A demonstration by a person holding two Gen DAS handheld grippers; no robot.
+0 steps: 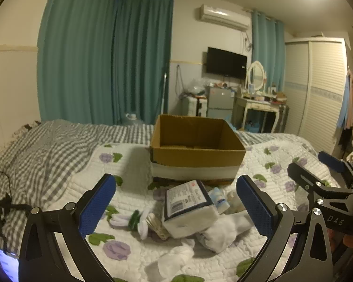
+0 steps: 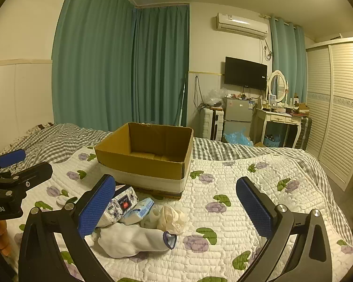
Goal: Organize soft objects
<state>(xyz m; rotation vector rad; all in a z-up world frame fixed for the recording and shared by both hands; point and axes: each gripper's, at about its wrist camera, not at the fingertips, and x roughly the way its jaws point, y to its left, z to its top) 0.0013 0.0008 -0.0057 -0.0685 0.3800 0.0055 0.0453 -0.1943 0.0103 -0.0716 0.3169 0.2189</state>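
Both tongs hover over a bed (image 2: 258, 176) covered by a white quilt printed with purple flowers, and both stand released, their blue pads spread wide with nothing between them.

The left tongs (image 1: 176, 206) point toward an open cardboard box (image 1: 195, 150) that sits on the quilt with its inside bare as far as can be seen. The pile of soft things lies on the quilt between the tongs and the box, just in front of the box's near wall. In the left wrist view, a wrapped tissue pack (image 1: 188, 206) with a dark label sits in the gap between the two pads, nearer the right pad than the left but touching neither. A small blue-and-white tissue packet (image 1: 220, 198) lies just beside it toward the box. A white sock (image 1: 221, 232) rests against the pack's near side, below the right pad, and another crumpled white cloth (image 1: 176, 258) lies nearer the camera. A rolled white and green bundle (image 1: 135, 221) lies left of the pack, beside the left pad.

The right tongs (image 2: 176, 208) are set to the right of the pile. In the right wrist view the sock, the tissue pack and a cream-coloured cloth (image 2: 170, 218) sit low on the left, close to the left pad and partly behind it, while the space toward the right pad holds only quilt.
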